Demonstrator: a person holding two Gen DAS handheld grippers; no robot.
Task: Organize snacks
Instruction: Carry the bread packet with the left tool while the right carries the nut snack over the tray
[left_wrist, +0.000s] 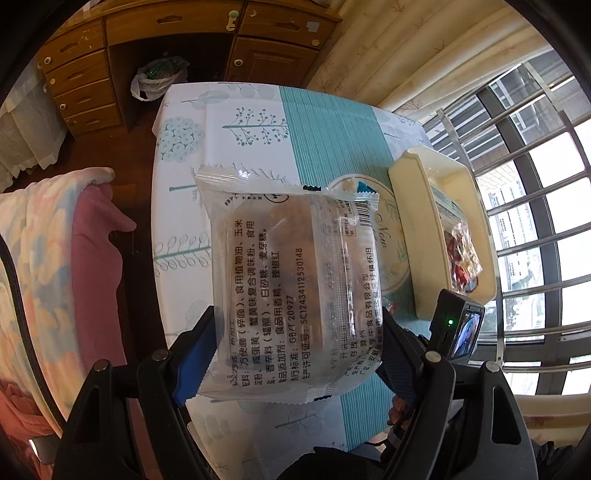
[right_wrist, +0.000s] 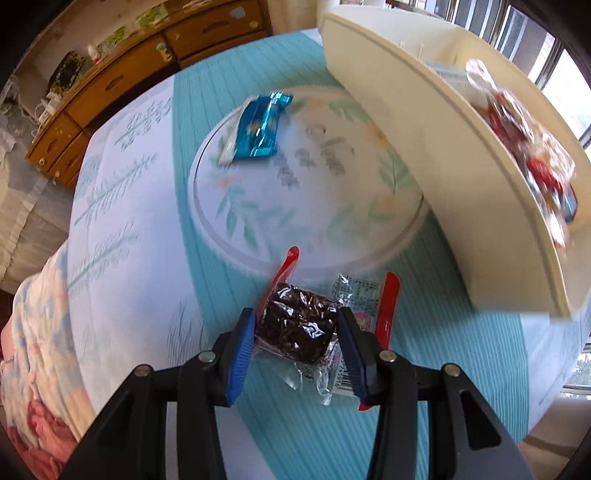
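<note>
Left gripper (left_wrist: 295, 350) is pinching a clear noodle-snack packet (left_wrist: 288, 280) by its near end, pads pressing both side edges. The packet is hanging out ahead of the fingers, off the cloth; gripping at one end is probably leaving the far end free to go into a container first.

Right gripper (right_wrist: 295, 341) is closing around a dark brownie-like snack (right_wrist: 295, 328) in clear wrap, pads touching its two sides. The snack is lying on the teal striped cloth (right_wrist: 221, 295), with a red-edged label piece just beyond the right pad. Whether it is lifted yet, I cannot tell.

Directly ahead of the right gripper, a floral round plate (right_wrist: 258, 206) is carrying one blue foil snack (right_wrist: 260, 129) at its far-left rim. Ahead and to the right, a cream tray (right_wrist: 424, 158) is holding red-wrapped sweets (right_wrist: 524, 147), apparently the sorted ones. Judging by that, both held snacks are waiting for plate or tray.
</note>
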